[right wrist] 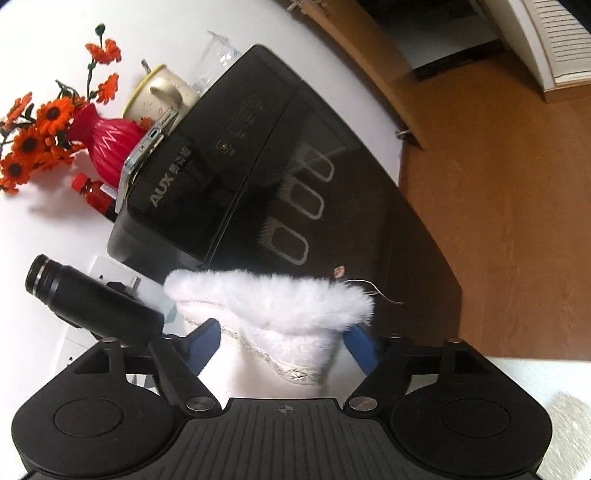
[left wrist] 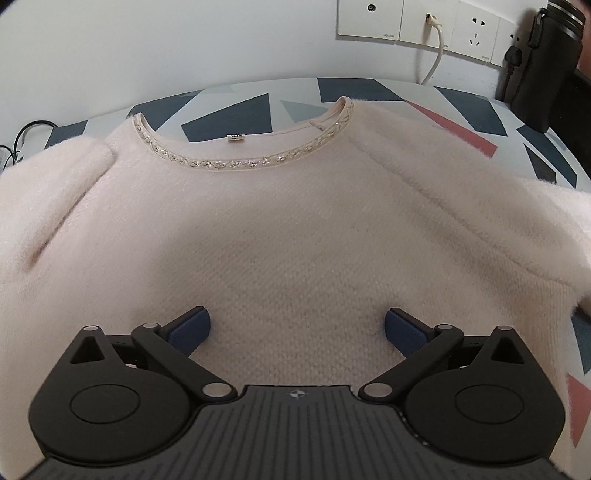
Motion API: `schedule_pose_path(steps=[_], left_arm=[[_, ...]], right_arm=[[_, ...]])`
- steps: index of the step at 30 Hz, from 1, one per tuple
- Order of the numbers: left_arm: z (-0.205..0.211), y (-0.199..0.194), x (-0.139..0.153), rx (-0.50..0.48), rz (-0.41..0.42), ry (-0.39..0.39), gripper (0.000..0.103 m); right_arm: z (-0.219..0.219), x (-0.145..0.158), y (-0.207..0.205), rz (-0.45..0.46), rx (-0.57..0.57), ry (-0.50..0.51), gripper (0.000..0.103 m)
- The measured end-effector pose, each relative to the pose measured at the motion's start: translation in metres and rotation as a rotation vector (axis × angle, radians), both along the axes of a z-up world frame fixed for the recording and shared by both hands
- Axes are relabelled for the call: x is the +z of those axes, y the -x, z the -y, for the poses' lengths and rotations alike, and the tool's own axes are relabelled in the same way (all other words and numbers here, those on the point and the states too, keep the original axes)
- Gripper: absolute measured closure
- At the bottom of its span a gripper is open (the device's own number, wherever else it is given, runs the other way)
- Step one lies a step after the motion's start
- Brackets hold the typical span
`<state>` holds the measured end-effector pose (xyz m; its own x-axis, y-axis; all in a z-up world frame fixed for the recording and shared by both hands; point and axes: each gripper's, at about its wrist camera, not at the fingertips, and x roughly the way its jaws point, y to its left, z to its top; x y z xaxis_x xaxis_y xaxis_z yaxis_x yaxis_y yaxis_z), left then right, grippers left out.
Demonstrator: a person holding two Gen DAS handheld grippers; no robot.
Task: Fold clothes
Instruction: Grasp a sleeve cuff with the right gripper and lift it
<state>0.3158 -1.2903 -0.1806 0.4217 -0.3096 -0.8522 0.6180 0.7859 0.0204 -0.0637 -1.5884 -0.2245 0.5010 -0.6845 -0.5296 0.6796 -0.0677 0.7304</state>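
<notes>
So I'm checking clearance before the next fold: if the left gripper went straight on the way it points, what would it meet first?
Most likely the pink sweater itself. The left gripper stands open above the sweater's front, angled down toward it, with nothing between. How far off the knit lies is hard to tell from this view.

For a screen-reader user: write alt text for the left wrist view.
A pale pink fuzzy sweater lies spread flat, front up, on a geometric-patterned cover, its beaded neckline toward the far wall. The left gripper hangs over the sweater's lower body, blue-padded fingers wide apart and holding nothing. Wall sockets and a white cable sit behind.
</notes>
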Motion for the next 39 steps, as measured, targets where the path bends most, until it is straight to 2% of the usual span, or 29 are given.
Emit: schedule_pose_path(steps=[3, 7, 9, 10, 11, 12, 13, 14, 19, 22, 26, 29, 30, 35, 39], left_arm=[[0.001, 0.0, 0.0, -0.006, 0.006, 0.001, 0.0], [0.0, 0.0, -0.001, -0.013, 0.011, 0.007, 0.0], [0.0, 0.0, -0.001, -0.02, 0.017, 0.009, 0.0], [0.0, 0.0, -0.001, -0.022, 0.019, 0.01, 0.0], [0.0, 0.0, -0.001, -0.023, 0.02, 0.01, 0.0], [0.0, 0.0, -0.001, -0.022, 0.019, 0.01, 0.0], [0.0, -0.001, 0.0, -0.02, 0.018, 0.007, 0.0], [0.0, -0.001, 0.0, -0.021, 0.019, 0.003, 0.0], [0.001, -0.004, 0.001, -0.026, 0.016, -0.005, 0.0], [0.0, -0.005, 0.001, -0.024, 0.008, 0.003, 0.0], [0.0, -0.005, 0.0, -0.026, 0.017, 0.014, 0.0], [-0.001, -0.006, 0.0, -0.04, 0.022, 0.024, 0.0], [-0.001, -0.006, -0.001, -0.046, 0.025, 0.029, 0.0], [-0.009, -0.008, -0.001, -0.127, 0.029, 0.065, 0.0], [-0.034, -0.011, 0.005, -0.266, -0.06, 0.139, 0.001]], right_arm=[[0.012, 0.002, -0.012, -0.078, 0.04, -0.007, 0.029], [0.025, 0.0, -0.035, -0.265, 0.089, -0.031, 0.031], [0.028, -0.005, -0.038, -0.273, 0.081, -0.032, 0.032], [0.028, -0.007, -0.037, -0.255, 0.074, -0.02, 0.04], [0.028, -0.007, -0.036, -0.241, 0.075, -0.001, 0.057], [0.027, -0.004, -0.036, -0.23, 0.085, 0.025, 0.066], [0.026, 0.0, -0.037, -0.236, 0.09, 0.048, 0.08], [0.023, 0.007, -0.038, -0.251, 0.09, 0.075, 0.085], [-0.005, 0.057, -0.023, -0.229, -0.01, 0.324, 0.087], [-0.018, 0.066, -0.011, -0.21, -0.094, 0.398, 0.087], [-0.013, 0.043, -0.008, -0.255, -0.094, 0.274, 0.087], [-0.011, 0.023, 0.0, -0.222, -0.117, 0.132, 0.087], [-0.012, 0.021, 0.001, -0.224, -0.118, 0.117, 0.087], [-0.028, 0.045, -0.018, -0.267, -0.079, 0.196, 0.087], [-0.043, 0.076, -0.06, -0.242, -0.011, 0.265, 0.087]])
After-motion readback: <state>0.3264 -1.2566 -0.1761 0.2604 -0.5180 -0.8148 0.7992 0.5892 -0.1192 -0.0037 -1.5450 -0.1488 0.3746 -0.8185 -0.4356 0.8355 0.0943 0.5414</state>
